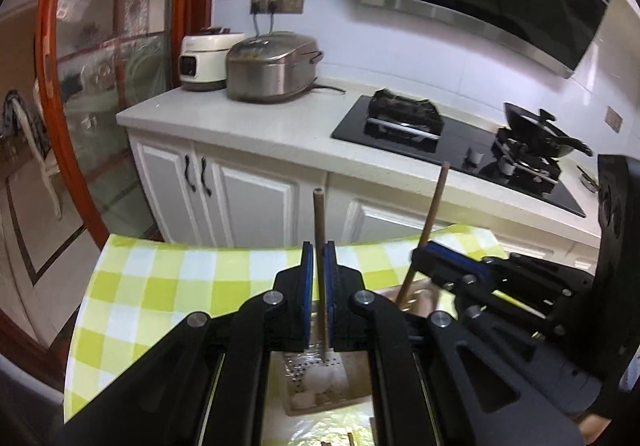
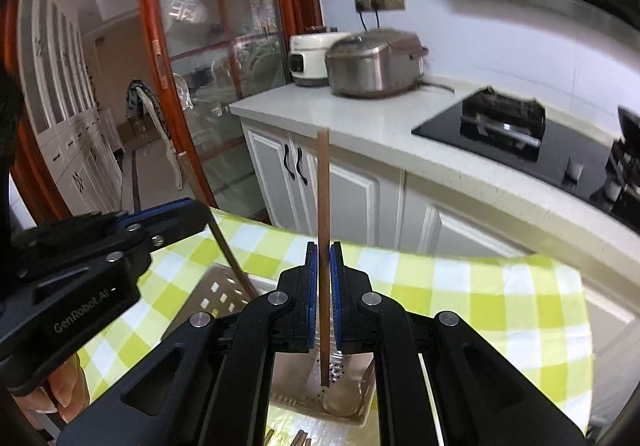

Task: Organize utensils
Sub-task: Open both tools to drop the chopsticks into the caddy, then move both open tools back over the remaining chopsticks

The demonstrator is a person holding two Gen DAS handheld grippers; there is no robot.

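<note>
My left gripper (image 1: pixel 319 254) is shut on a brown chopstick (image 1: pixel 320 230) held upright, its lower end over a beige perforated utensil basket (image 1: pixel 312 398). My right gripper (image 2: pixel 323 258) is shut on a second brown chopstick (image 2: pixel 323 206), also upright, its tip down inside the basket (image 2: pixel 216 294) near a spoon (image 2: pixel 340 402). In the left wrist view the right gripper (image 1: pixel 424 252) shows at the right with its chopstick (image 1: pixel 430 214). In the right wrist view the left gripper (image 2: pixel 192 218) shows at the left with its chopstick (image 2: pixel 224 242).
The basket sits on a table with a yellow-green checked cloth (image 1: pixel 160 286). Beyond it runs a white counter (image 1: pixel 248 122) with two rice cookers (image 1: pixel 272 66), a black hob (image 1: pixel 452 142) and a wok (image 1: pixel 540 130). A glass door (image 1: pixel 100 86) stands at the left.
</note>
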